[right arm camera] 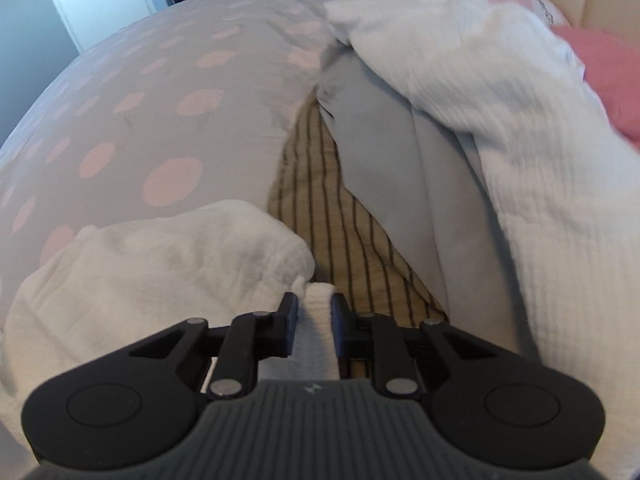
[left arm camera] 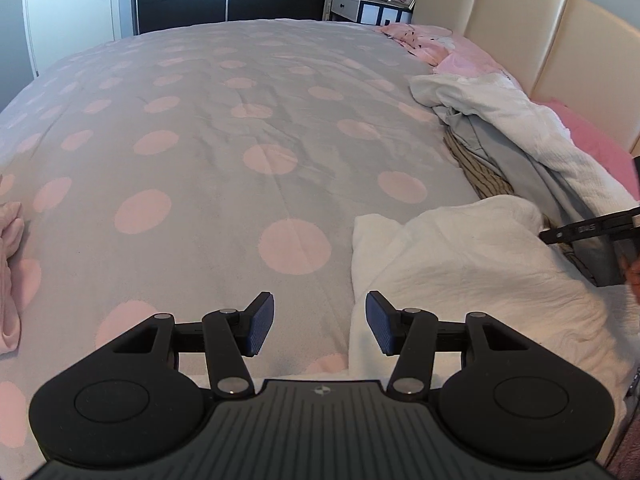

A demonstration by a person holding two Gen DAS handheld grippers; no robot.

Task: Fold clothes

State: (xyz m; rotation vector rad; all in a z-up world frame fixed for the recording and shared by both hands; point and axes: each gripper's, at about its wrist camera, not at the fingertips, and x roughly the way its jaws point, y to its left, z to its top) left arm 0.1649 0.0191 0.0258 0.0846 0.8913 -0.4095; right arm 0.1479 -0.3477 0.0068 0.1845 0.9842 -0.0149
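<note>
A white crinkled garment [left arm camera: 472, 264] lies on the bed at the near right. My left gripper [left arm camera: 320, 324] is open and empty, hovering over the garment's left edge. My right gripper [right arm camera: 314, 320] is shut on a fold of the same white garment [right arm camera: 160, 264], pinched between its pads; in the left wrist view it shows at the far right edge [left arm camera: 588, 228]. A pile of clothes lies behind: a tan striped piece [right arm camera: 332, 224], a grey piece [right arm camera: 400, 168] and a white textured piece [right arm camera: 500, 92].
The bed has a grey cover with pink dots [left arm camera: 240, 140]. A pink garment [left arm camera: 10, 276] lies at the left edge. Pink pillows [left arm camera: 592, 140] and a cream headboard [left arm camera: 540, 28] are at the right. A nightstand [left arm camera: 372, 8] and door stand beyond.
</note>
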